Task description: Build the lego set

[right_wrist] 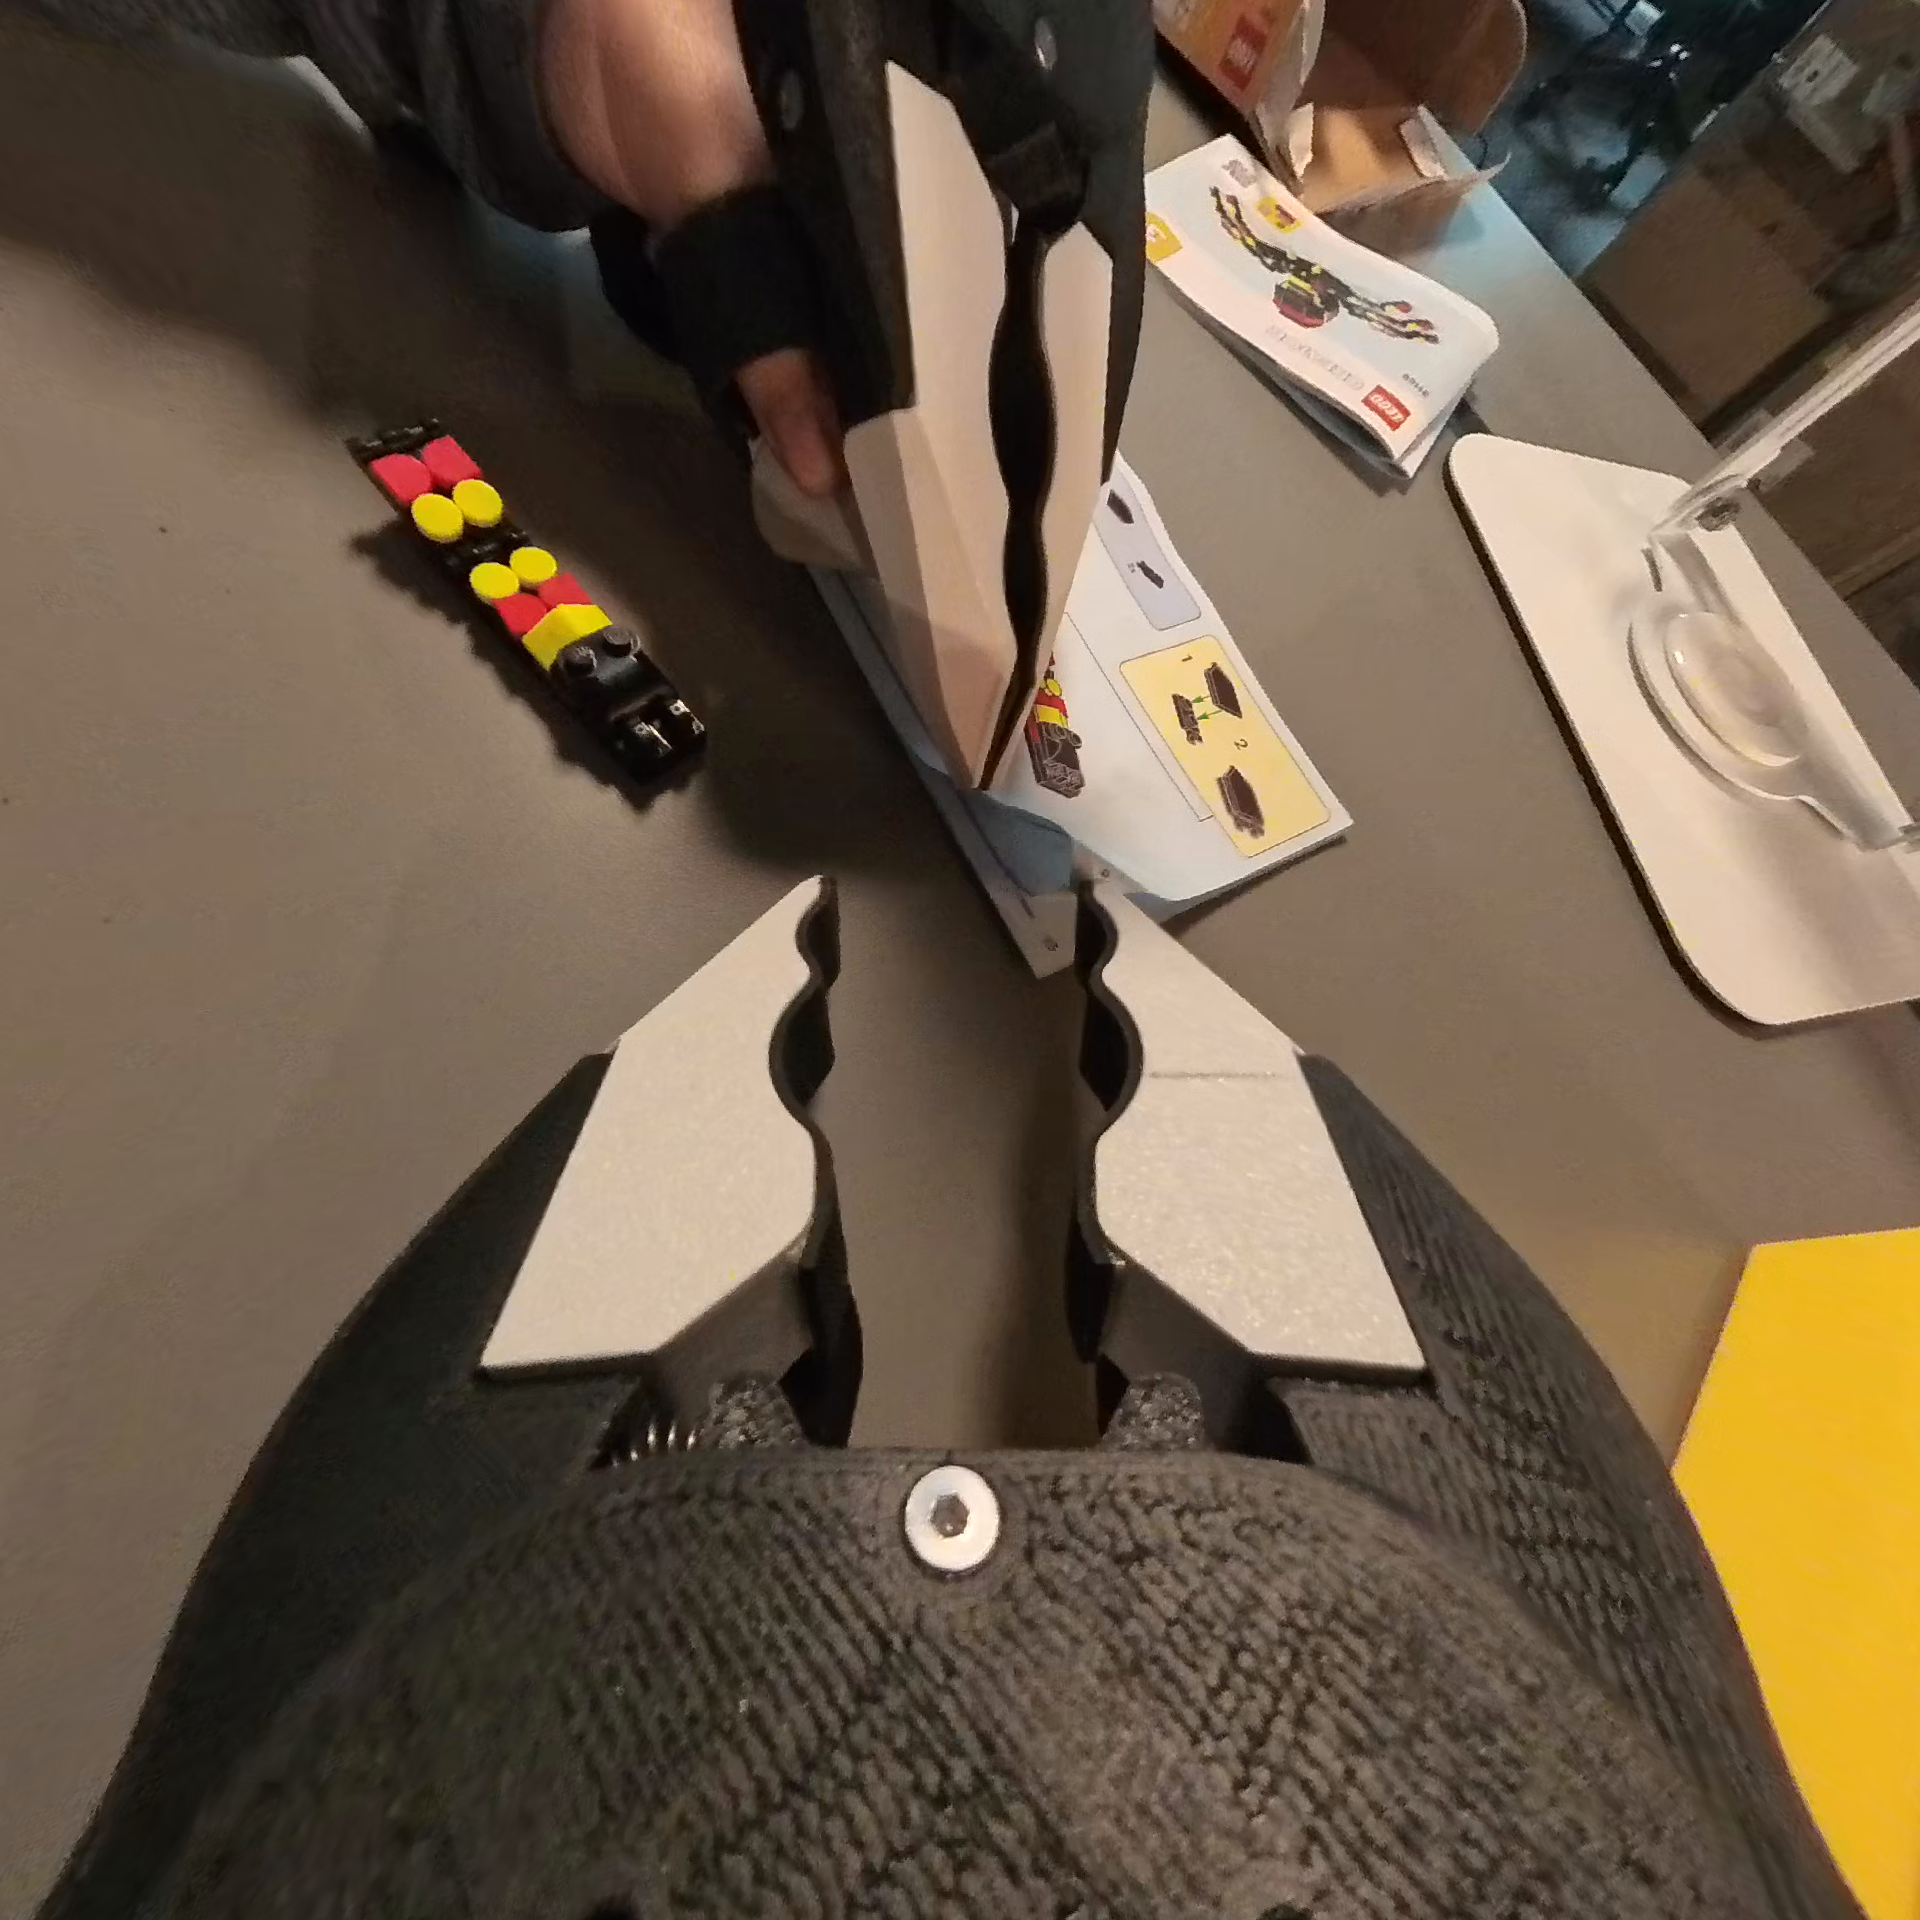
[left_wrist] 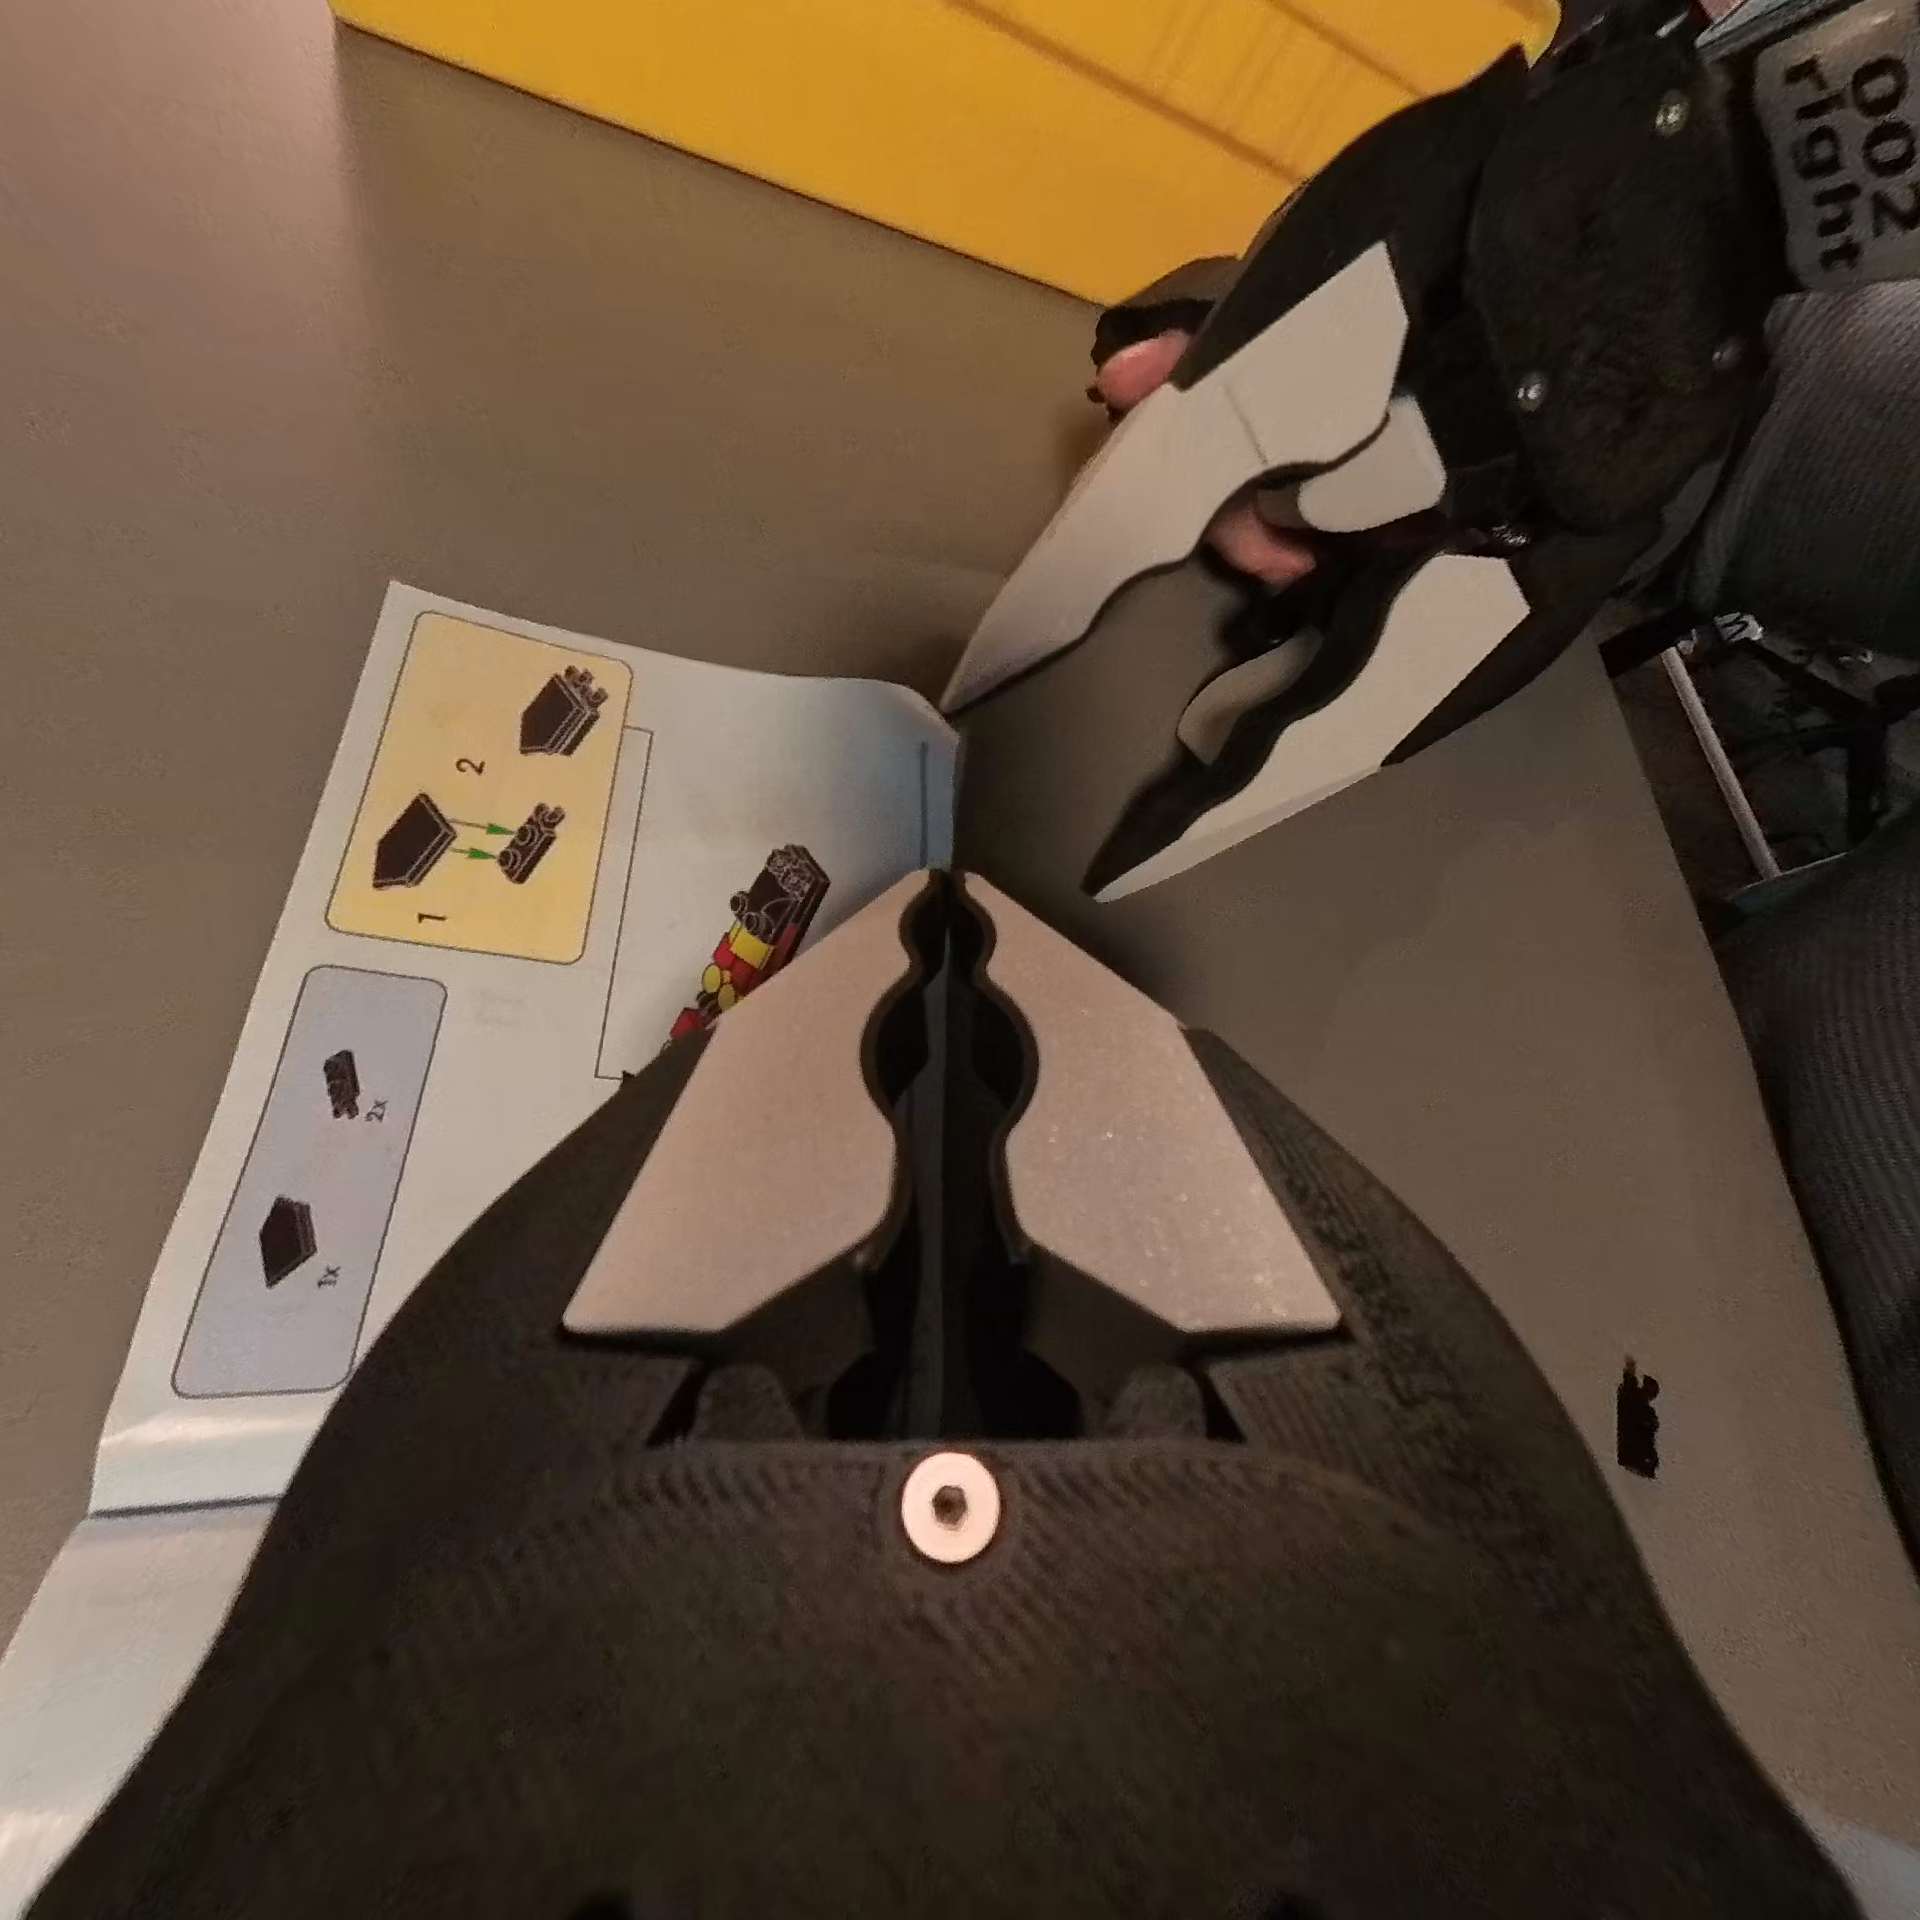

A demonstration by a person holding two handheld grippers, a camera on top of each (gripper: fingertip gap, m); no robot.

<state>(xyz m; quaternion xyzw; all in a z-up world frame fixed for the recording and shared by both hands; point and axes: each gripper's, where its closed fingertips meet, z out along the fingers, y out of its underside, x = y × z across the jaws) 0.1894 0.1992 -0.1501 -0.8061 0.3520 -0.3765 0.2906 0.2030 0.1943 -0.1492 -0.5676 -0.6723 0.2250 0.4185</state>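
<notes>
A: Left to right, item one: part-built model (right_wrist: 525,582), black with red and yellow studs, far left on the table (right_wrist: 208,987), touched by neither gripper.

B: Item two: my left gripper (right_wrist: 982,774), jaws closed and apparently empty, tips on the open instruction sheet (right_wrist: 1226,727). Item three: my right gripper (right_wrist: 956,914), jaws apart, empty.

A: Risk?

B: The pressed tips could drag or crease the sheet.

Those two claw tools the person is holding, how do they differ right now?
The left gripper has its jaws closed and its tips down on the open instruction sheet; the right gripper has its jaws apart, with nothing between them, and is over bare table. Both have grey fingers on black bodies.
</notes>
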